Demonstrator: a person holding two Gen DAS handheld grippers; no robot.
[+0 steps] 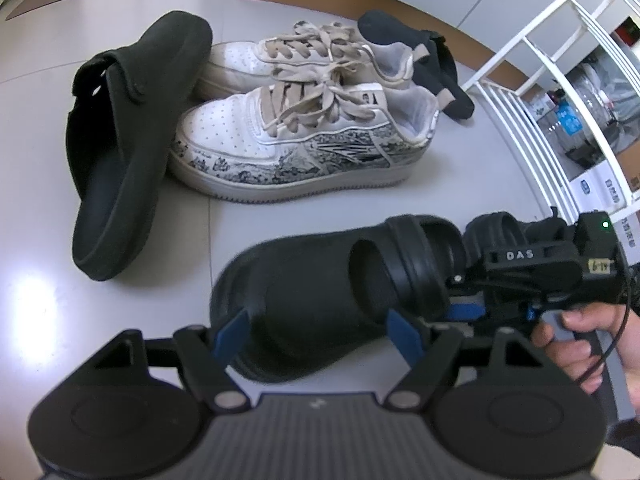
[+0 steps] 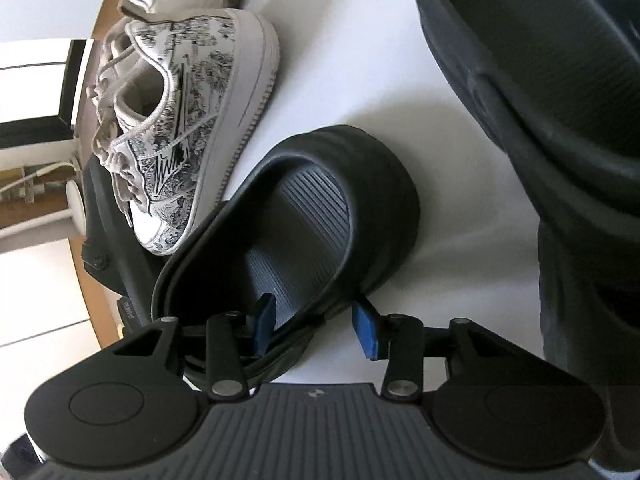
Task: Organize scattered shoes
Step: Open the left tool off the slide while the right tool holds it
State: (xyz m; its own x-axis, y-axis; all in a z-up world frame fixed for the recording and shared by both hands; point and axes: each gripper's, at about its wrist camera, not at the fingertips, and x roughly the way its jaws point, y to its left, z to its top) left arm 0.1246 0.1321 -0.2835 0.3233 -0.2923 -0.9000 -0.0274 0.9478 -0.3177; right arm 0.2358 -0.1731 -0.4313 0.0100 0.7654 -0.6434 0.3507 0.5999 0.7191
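Plenty of footwear in front of you on the pale floor (image 1: 40, 280): a pair of white sneakers with beige laces stands side by side, the near sneaker (image 1: 304, 148) printed with an inky landscape along its flank, the far sneaker (image 1: 280, 56) touching it behind. A big black mule (image 1: 120, 152) lies tipped against their toes, and its mate (image 1: 420, 52) pokes out beyond their heels. Closest to you sits a black slide (image 1: 304, 300), with a second black slide (image 1: 496, 228) just behind it. Off to the right there's a white wire rack (image 1: 520, 92); through its bars you can see clear bottles and cartons, though whether they sit on it I can't tell. Now your tongs: the left gripper (image 1: 318, 332) stands wide, its blue pads set against either flank of the near slide's toe, so it has that shoe. In your right-wrist view, the right gripper (image 2: 316, 326) is partly open and straddles the side rim of a slide with a ribbed footbed (image 2: 304, 216), one pad inside, one outside. Whether those pads actually press the rim, I can't tell, nor which of the two slides this is. Another dark slide (image 2: 540, 80) looms at upper right there.
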